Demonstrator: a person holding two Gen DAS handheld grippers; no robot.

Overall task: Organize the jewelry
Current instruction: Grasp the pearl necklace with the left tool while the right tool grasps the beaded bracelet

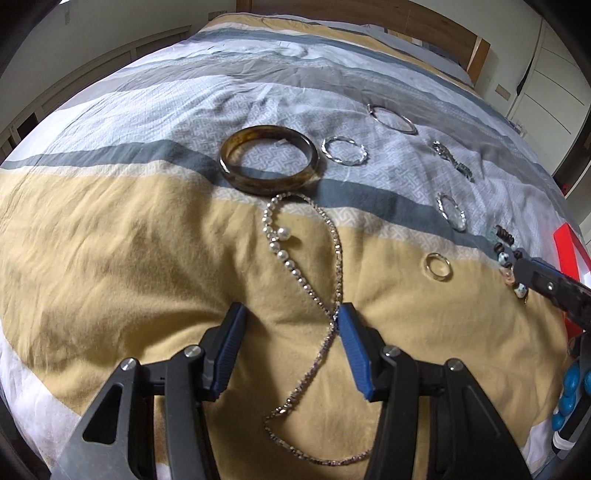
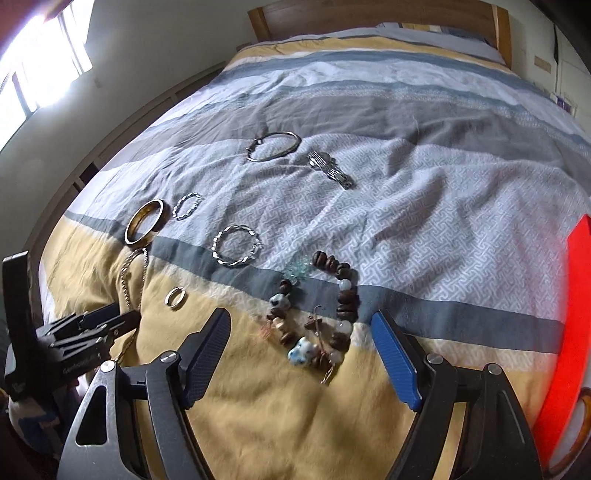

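My left gripper hangs open low over the yellow stripe of the bedspread. A silver chain necklace with pearls runs between its jaws and passes close by the right fingertip. Just beyond the necklace lies a brown bangle. My right gripper is also open, with a bracelet of brown wooden and blue-white beads lying on the bed between its blue pads. A small gold ring rests to the left of that bracelet. The left gripper's fingers show at the left edge of the right wrist view.
A watch, a thin silver bangle and two twisted silver rings lie on the grey and white stripes. A red tray sits at the bed's right side. Blue beads show at the right edge. The wooden headboard stands far off.
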